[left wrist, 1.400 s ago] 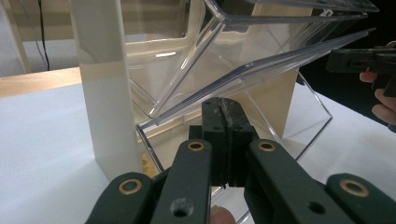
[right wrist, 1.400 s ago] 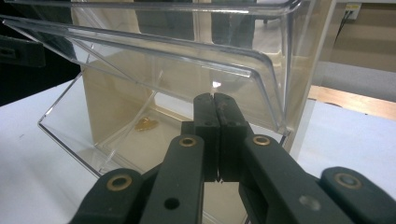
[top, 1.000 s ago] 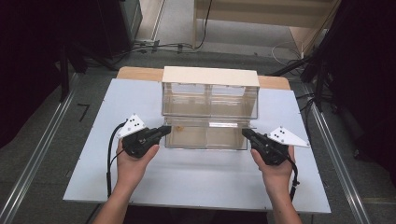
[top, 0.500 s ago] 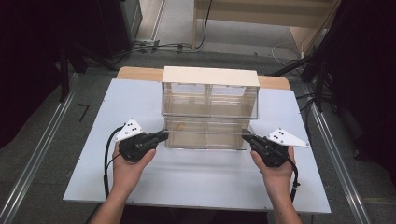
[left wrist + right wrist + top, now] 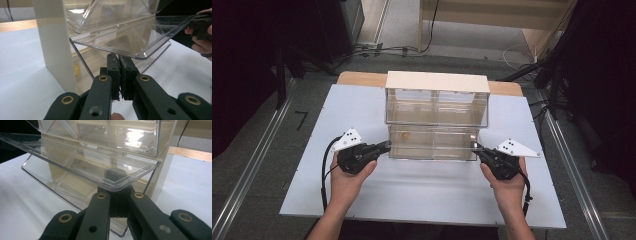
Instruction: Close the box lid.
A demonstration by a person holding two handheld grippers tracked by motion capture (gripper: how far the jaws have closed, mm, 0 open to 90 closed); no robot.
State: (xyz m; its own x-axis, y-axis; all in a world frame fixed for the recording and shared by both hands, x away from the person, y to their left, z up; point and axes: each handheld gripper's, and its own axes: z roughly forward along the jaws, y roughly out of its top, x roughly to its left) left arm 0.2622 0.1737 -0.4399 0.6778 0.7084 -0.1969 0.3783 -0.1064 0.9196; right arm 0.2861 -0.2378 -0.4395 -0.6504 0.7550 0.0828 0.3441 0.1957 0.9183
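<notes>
A clear plastic drawer cabinet (image 5: 437, 82) with a cream top stands mid-table. Its lower drawer (image 5: 432, 145) is pulled out toward me, and a small yellow piece (image 5: 406, 134) lies inside it near the left. My left gripper (image 5: 385, 146) is shut, with its tips at the drawer's front left corner. In the left gripper view its closed jaws (image 5: 120, 60) sit just under the drawer's clear rim (image 5: 130, 41). My right gripper (image 5: 475, 147) is shut at the front right corner, and its tips (image 5: 115, 181) are tucked beneath the rim (image 5: 82, 167).
The white tabletop (image 5: 427, 190) stretches bare in front of the drawer and to both sides. The upper drawers (image 5: 437, 107) are pushed in. Cables and a wooden shelf lie on the floor behind the table.
My left gripper has shifted slightly back toward me and settled at the drawer's left corner. The right gripper and the drawer have stayed put.
</notes>
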